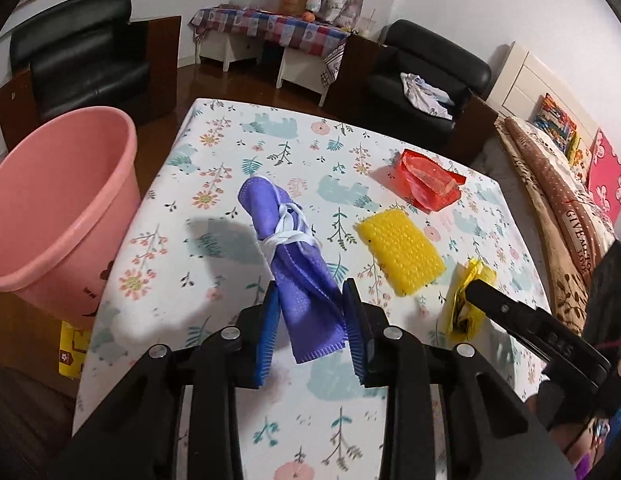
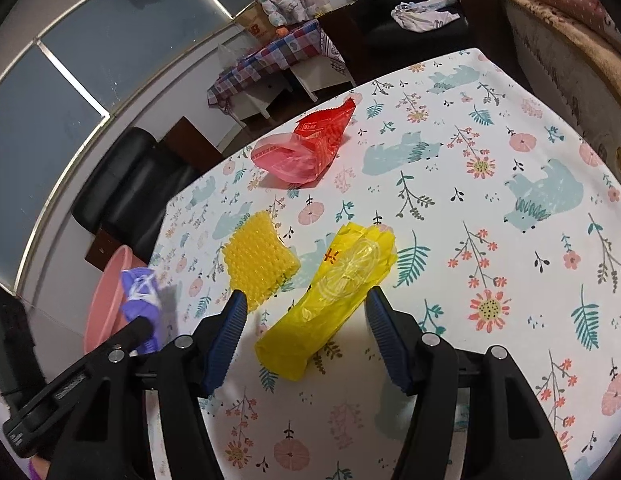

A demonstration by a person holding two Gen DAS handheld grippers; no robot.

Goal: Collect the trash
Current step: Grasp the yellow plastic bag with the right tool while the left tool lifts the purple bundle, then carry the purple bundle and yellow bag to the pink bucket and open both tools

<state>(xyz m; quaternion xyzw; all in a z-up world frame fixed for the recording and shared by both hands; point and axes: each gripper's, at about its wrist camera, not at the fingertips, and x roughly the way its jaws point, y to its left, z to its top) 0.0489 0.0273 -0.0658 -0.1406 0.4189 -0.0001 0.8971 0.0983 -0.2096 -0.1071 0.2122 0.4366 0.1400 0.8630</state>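
My left gripper (image 1: 310,312) is shut on a rolled purple face mask (image 1: 294,256) tied with its white straps, held above the floral table (image 1: 214,184). The mask also shows in the right wrist view (image 2: 140,296). A pink bin (image 1: 58,216) stands off the table's left edge. My right gripper (image 2: 306,320) is open, its fingers either side of a yellow plastic wrapper (image 2: 330,300) lying on the table. A yellow bubble-textured pad (image 2: 260,260) and a red plastic bag (image 2: 306,148) lie beyond it; both also show in the left wrist view, the pad (image 1: 400,256) and the bag (image 1: 428,184).
Black armchairs (image 1: 426,80) stand beyond the table's far edge, and a bed with blankets (image 1: 562,208) runs along its right side. A yellow box (image 1: 72,352) sits on the floor under the bin. The pink bin shows at the left in the right wrist view (image 2: 104,304).
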